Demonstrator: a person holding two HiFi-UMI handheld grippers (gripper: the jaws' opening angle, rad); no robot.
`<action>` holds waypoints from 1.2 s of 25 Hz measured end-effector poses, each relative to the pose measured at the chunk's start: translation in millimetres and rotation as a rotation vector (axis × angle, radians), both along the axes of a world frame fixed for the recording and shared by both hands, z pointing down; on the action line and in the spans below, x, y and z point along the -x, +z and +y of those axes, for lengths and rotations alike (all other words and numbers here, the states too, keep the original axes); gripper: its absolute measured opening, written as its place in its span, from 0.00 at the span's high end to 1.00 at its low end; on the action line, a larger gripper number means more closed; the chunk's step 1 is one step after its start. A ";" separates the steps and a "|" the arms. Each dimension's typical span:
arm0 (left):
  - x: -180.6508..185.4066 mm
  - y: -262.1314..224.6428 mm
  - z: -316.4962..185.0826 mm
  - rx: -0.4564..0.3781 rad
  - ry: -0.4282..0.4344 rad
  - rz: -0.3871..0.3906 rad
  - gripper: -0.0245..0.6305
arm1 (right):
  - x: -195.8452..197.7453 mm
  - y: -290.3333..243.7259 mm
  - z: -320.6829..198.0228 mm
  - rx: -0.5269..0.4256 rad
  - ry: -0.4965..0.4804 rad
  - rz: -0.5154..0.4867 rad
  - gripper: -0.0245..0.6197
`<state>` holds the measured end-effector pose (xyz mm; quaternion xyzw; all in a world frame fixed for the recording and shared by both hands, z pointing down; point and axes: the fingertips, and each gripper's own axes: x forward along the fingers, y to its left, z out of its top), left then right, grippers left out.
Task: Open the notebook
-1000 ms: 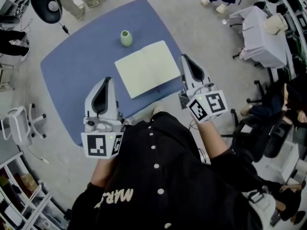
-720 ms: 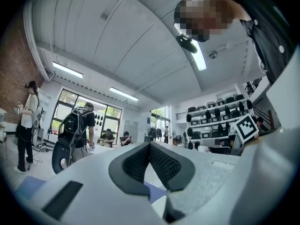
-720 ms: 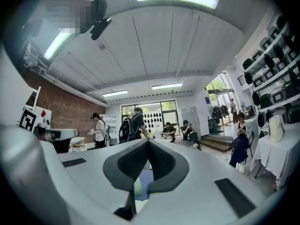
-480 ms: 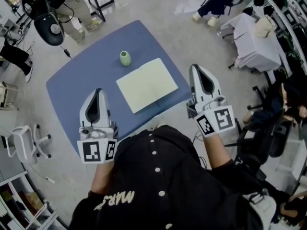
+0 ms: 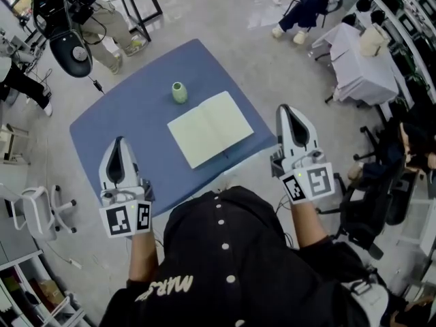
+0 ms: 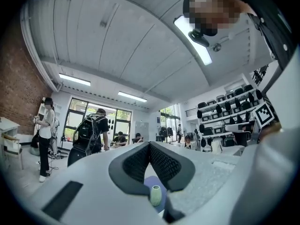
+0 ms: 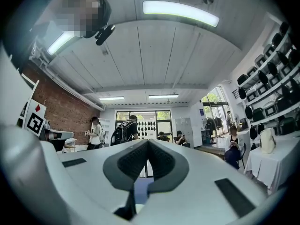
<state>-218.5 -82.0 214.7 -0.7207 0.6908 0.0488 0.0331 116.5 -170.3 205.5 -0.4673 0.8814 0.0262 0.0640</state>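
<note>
The notebook (image 5: 210, 129) lies open, pages up, on the near right part of the blue table (image 5: 129, 121), so I judge the opening done. My left gripper (image 5: 117, 145) and right gripper (image 5: 290, 111) hang on the near side, jaws pressed together on nothing. Next needs no grasp, only keeping clear.

Beneath you lies a pale grey floor (image 5: 272, 60), with a blue table (image 5: 122, 121) in front, a white-draped table (image 5: 361, 67) off to your right and a white office chair (image 5: 30, 206) to your left. Ahead, a brick wall (image 7: 58, 104) meets tall windows (image 7: 164, 116) under a white panelled ceiling (image 7: 159, 55) lit by long strip lights (image 7: 180, 12). Shelves (image 7: 269, 90) of dark gear line the right-hand wall.
</note>
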 end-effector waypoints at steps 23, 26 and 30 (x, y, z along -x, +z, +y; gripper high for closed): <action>-23.1 -0.8 -5.4 0.014 0.032 -0.016 0.96 | 13.0 18.7 -6.4 0.019 -0.029 0.074 0.96; -21.8 0.4 -5.4 0.015 0.035 -0.013 0.96 | 15.8 18.5 -6.0 0.020 -0.028 0.079 0.96; -23.8 2.2 -7.9 0.014 0.041 -0.007 0.96 | 17.1 19.6 -7.4 0.020 -0.027 0.085 0.96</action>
